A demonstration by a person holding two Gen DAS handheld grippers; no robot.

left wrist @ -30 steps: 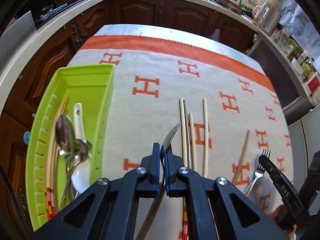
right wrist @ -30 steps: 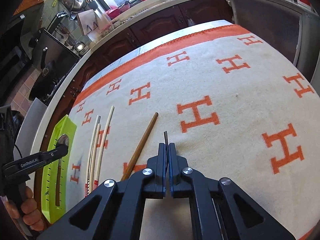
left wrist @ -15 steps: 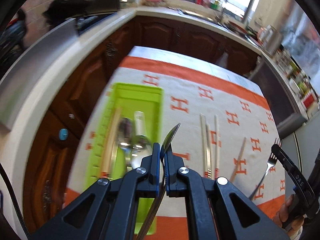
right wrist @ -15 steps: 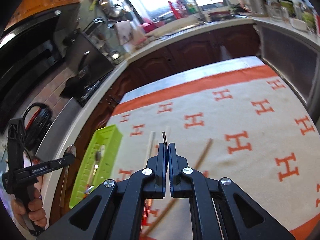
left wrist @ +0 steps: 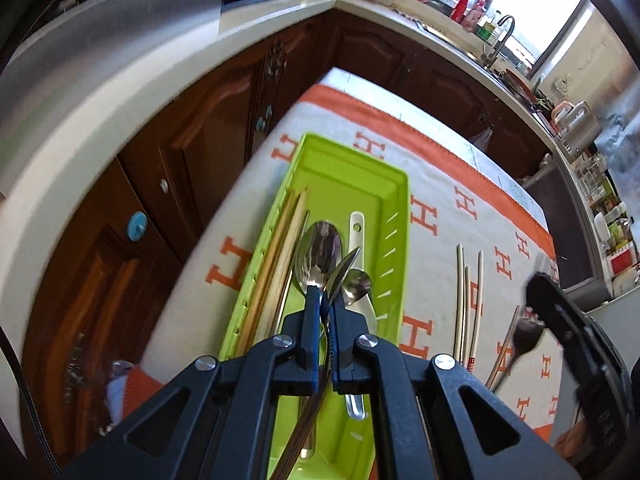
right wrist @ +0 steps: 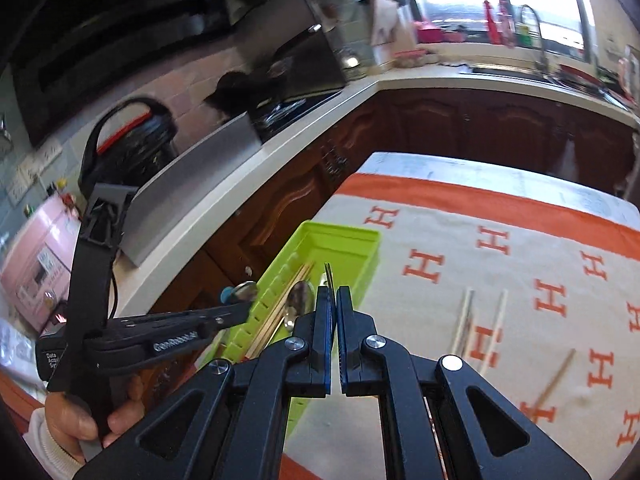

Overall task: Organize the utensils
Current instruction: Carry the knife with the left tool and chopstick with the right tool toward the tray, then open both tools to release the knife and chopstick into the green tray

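Note:
My left gripper (left wrist: 327, 300) is shut on a metal spoon (left wrist: 343, 270) held edge-on. It hangs over the near half of the lime green tray (left wrist: 394, 200). The tray holds wooden chopsticks (left wrist: 280, 256), a steel spoon (left wrist: 318, 246) and a white spoon (left wrist: 355, 226). My right gripper (right wrist: 333, 292) is shut on a fork (right wrist: 328, 274), seen edge-on just right of the tray (right wrist: 340, 236). The left wrist view shows that fork (left wrist: 526, 330) blurred under the right gripper (left wrist: 540, 300). In the right wrist view the left gripper (right wrist: 240, 310) carries its spoon (right wrist: 246, 290) at the tray's left rim.
Pale chopsticks (left wrist: 470, 300) and a brown chopstick (right wrist: 556, 376) lie on the cream and orange H-patterned cloth (left wrist: 460, 152) to the right of the tray. Dark wood cabinets (left wrist: 224, 120) and a white worktop (left wrist: 100, 92) curve round the table's far and left sides.
Both grippers have swung left across the cloth with their utensils. The left one now sits over the tray; the right one lifted the fork off the cloth and came up beside the tray.

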